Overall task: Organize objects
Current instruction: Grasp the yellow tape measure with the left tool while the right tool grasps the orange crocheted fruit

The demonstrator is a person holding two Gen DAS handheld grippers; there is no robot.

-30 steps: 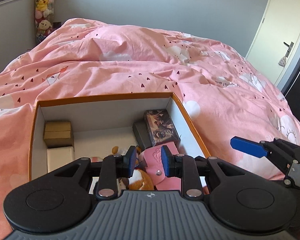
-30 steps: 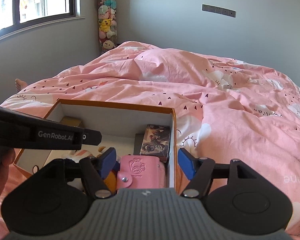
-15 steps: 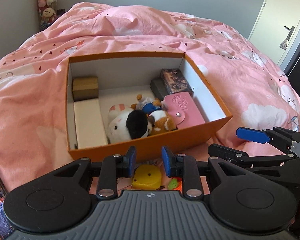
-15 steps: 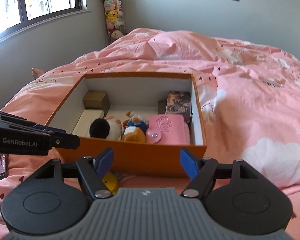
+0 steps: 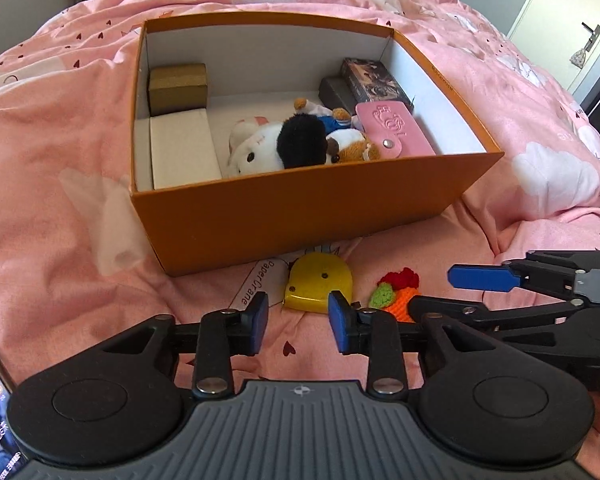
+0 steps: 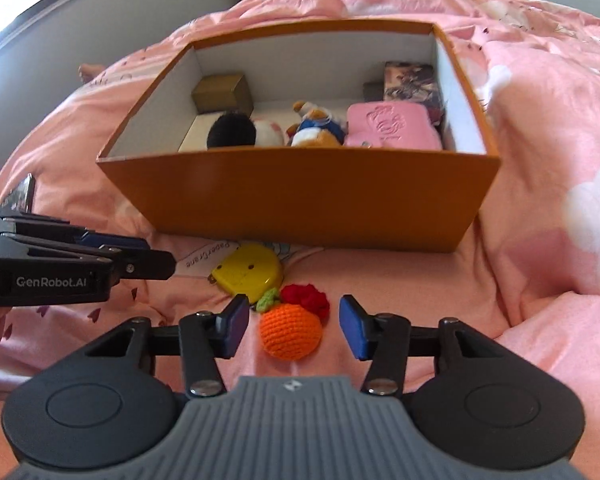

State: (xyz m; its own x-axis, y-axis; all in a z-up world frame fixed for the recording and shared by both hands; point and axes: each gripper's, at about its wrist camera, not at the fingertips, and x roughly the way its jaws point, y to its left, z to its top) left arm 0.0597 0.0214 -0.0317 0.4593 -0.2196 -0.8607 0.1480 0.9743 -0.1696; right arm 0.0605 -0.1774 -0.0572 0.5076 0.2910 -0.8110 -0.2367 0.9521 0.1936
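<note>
Lower centre: right gripper, jaws parted and just closing, crochet orange between, untouched. Left gripper, narrow gap just widening, nothing held, short of yellow case. Beyond, mid-frame: orange box holding plush toys, pink wallet.

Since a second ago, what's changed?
Both grippers pulled back from the open orange cardboard box and dropped toward the bedspread. Left gripper has just been opening, nothing between its jaws. Right gripper has just been closing around the orange crocheted ball, not touching. Box contents unchanged.
</note>
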